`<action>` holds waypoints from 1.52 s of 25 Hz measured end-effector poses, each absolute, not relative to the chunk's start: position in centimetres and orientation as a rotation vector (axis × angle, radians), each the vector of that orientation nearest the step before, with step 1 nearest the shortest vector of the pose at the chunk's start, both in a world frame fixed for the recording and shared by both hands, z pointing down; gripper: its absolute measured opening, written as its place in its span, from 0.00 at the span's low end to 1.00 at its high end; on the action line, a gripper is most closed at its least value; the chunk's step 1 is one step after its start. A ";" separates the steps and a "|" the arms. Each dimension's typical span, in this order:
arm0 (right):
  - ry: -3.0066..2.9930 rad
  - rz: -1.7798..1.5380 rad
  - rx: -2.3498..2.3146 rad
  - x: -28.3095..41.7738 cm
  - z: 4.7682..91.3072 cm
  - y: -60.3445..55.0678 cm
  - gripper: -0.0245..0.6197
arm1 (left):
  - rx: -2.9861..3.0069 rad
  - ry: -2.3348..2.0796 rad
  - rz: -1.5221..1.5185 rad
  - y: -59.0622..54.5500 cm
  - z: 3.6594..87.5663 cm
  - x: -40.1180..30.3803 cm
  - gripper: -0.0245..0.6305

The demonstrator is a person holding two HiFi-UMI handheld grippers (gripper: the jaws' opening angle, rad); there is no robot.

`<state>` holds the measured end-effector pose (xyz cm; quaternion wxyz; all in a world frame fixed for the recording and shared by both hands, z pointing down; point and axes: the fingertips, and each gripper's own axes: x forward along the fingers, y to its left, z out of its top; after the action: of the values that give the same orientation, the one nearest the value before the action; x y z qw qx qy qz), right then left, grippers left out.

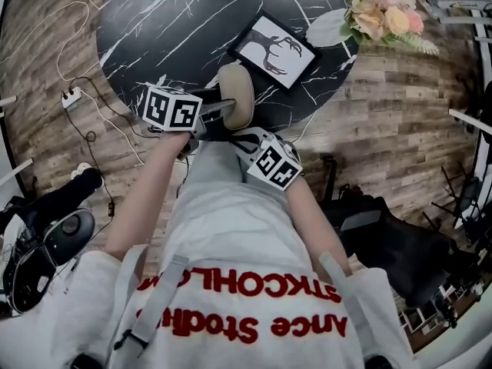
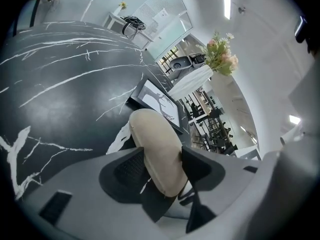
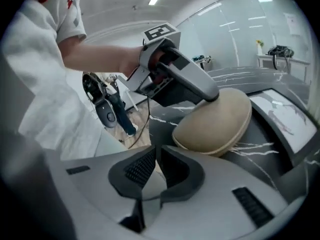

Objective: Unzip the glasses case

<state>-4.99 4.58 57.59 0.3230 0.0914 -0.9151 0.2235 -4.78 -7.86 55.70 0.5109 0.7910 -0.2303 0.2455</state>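
The beige oval glasses case (image 1: pixel 236 94) rests at the near edge of the round black marble table (image 1: pixel 177 29). My left gripper (image 1: pixel 223 110) is shut on its near end; in the left gripper view both pads press the case (image 2: pixel 157 154) from either side. In the right gripper view the case (image 3: pixel 215 121) lies just ahead, with the left gripper (image 3: pixel 210 96) on its top edge. My right gripper (image 3: pixel 156 161) sits just short of the case, low to its right, jaws nearly together with only a thin slit and nothing seen between them. The zip is not visible.
A framed picture (image 1: pixel 275 48) lies on the table beyond the case, next to a white vase (image 1: pixel 327 28) of flowers (image 1: pixel 384 10). A power strip (image 1: pixel 71 97) and cables are on the wooden floor at left. Dark bags and stands (image 1: pixel 400 252) crowd the right.
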 end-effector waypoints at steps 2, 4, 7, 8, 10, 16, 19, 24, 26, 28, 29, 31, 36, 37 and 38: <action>-2.380 0.611 0.281 -3.0 57.4 3.5 0.10 | 1.897 -0.563 0.553 -7.7 55.6 -5.1 0.41; -2.392 0.667 0.400 -0.8 56.4 1.3 0.10 | 1.881 -0.580 0.534 -7.5 55.5 -5.4 0.41; -2.419 0.746 0.616 1.3 54.9 -2.7 0.10 | 1.888 -0.570 0.568 -6.7 55.3 -5.5 0.41; -2.419 0.753 0.661 1.4 54.7 -4.0 0.10 | 1.885 -0.549 0.583 -6.1 55.4 -5.3 0.40; -2.411 0.713 0.683 0.6 54.5 -5.9 0.10 | 1.865 -0.508 0.600 -4.8 55.6 -4.9 0.36; -2.503 0.647 0.626 -5.0 53.5 -10.7 0.10 | 1.773 -0.434 0.582 -2.2 55.7 -3.5 0.14; -2.489 0.568 0.595 -4.7 52.9 -11.2 0.10 | 1.831 -0.470 0.574 -3.1 54.9 -3.6 0.11; -2.393 0.526 0.431 0.9 54.1 -8.1 0.14 | 1.986 -0.582 0.538 -7.7 51.2 -5.6 0.05; -2.327 0.472 0.278 1.7 55.7 -5.6 0.29 | 2.016 -0.589 0.625 -8.8 51.6 -5.6 0.05; -2.280 0.393 0.195 1.7 56.8 -4.2 0.31 | 2.034 -0.578 0.738 -8.9 52.8 -5.3 0.05; -2.268 0.361 0.179 1.6 56.9 -4.0 0.30 | 2.042 -0.577 0.760 -8.9 53.1 -5.1 0.05; -2.255 0.330 0.165 1.5 57.0 -3.8 0.27 | 2.034 -0.586 0.737 -9.0 53.3 -5.1 0.05; -2.281 0.415 0.224 1.6 57.1 -3.1 0.20 | 2.000 -0.595 0.675 -9.0 53.4 -5.3 0.05; -2.284 0.423 0.235 1.6 57.1 -2.9 0.19 | 1.998 -0.595 0.678 -9.0 53.4 -5.3 0.05; -2.284 0.424 0.241 1.6 57.3 -2.5 0.16 | 1.998 -0.597 0.680 -9.1 53.4 -5.3 0.05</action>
<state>1.56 -2.49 57.26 0.3922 0.0951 -0.8996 0.1669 -5.28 -9.07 53.41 0.4566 0.8104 -0.2423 0.2758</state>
